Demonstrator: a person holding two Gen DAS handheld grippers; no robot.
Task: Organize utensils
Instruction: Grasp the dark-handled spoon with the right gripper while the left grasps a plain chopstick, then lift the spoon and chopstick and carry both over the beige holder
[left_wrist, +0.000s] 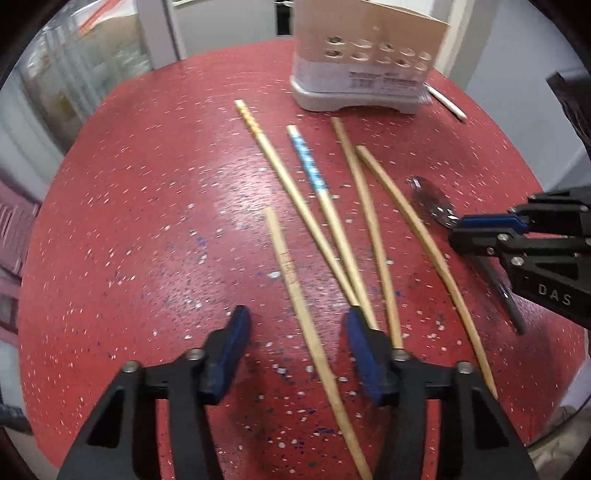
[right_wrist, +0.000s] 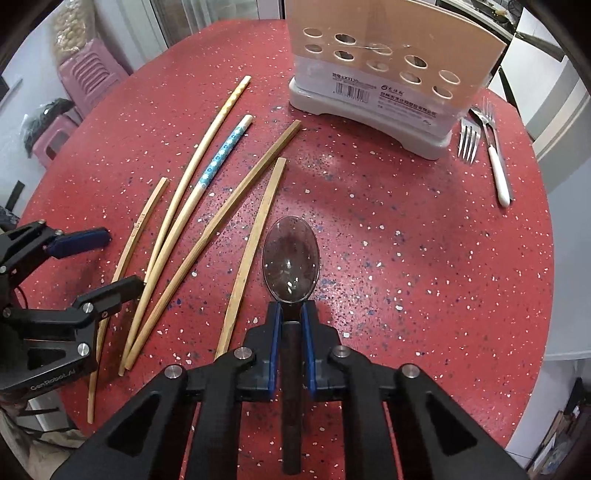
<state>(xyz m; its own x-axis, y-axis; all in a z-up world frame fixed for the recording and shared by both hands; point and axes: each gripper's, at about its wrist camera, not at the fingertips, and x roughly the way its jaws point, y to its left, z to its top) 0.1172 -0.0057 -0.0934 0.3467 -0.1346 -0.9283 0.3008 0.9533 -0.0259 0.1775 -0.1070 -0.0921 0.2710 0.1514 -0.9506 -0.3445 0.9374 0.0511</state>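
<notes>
Left wrist view: left gripper (left_wrist: 295, 332) open, jaws apart, one bamboo chopstick (left_wrist: 306, 321) lying between the pads, untouched. Four more chopsticks (left_wrist: 369, 229) fan out beyond on the red table (left_wrist: 147, 206). Utensil holder (left_wrist: 362, 62) stands at the far edge.

Right wrist view: right gripper (right_wrist: 292, 332) clamped on the spoon (right_wrist: 291, 258) handle, bowl forward. Two forks (right_wrist: 480, 140) lie right of the holder.

The spoon (right_wrist: 291, 258) handle runs back between the right gripper (right_wrist: 291, 314) pads and off the bottom edge, so its end is cut off. In the left wrist view the spoon is motion-blurred and partly hidden behind that gripper. The utensil holder (right_wrist: 388, 74) top is cropped in both views, and its label print is too small to read.
</notes>
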